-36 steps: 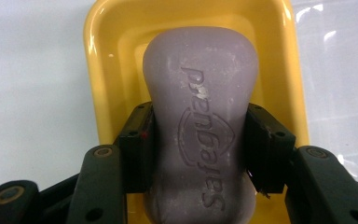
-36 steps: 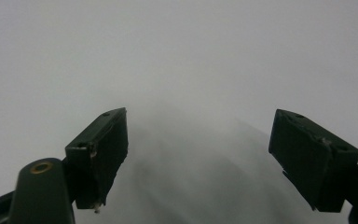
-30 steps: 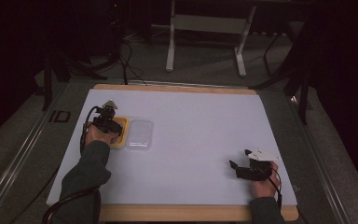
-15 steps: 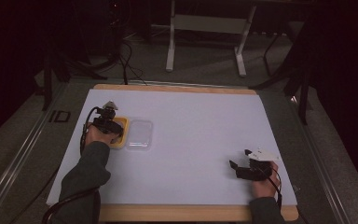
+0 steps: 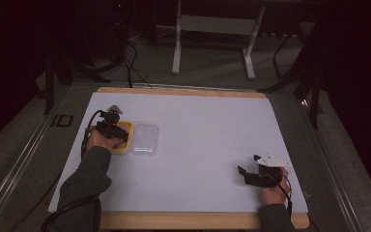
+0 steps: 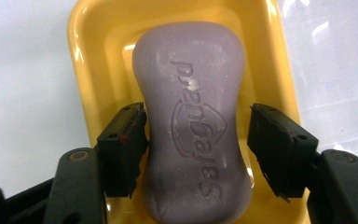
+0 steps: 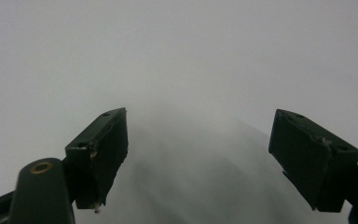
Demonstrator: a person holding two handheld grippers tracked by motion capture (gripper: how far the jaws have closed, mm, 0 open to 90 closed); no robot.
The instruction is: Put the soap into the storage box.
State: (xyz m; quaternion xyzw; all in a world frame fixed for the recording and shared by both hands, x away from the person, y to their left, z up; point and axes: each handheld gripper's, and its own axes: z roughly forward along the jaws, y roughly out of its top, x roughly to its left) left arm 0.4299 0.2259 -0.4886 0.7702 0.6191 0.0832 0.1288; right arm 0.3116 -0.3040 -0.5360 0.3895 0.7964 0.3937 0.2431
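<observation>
Left gripper releasing soap, right gripper idling wide.
Left jaws have just been opening, now straddling the purple Safeguard soap bar without pressing; bar lying in yellow soap dish at frame centre. Clear lid sitting beside dish, centre-left in high view.

Your left gripper sits over the soap dish at the left of the mat, and a lid lies just beside that dish on its right. The soap bar lies in the dish, between your jaws, which have just been opening. Your right gripper rests near the mat's front right corner, well apart from them.
</observation>
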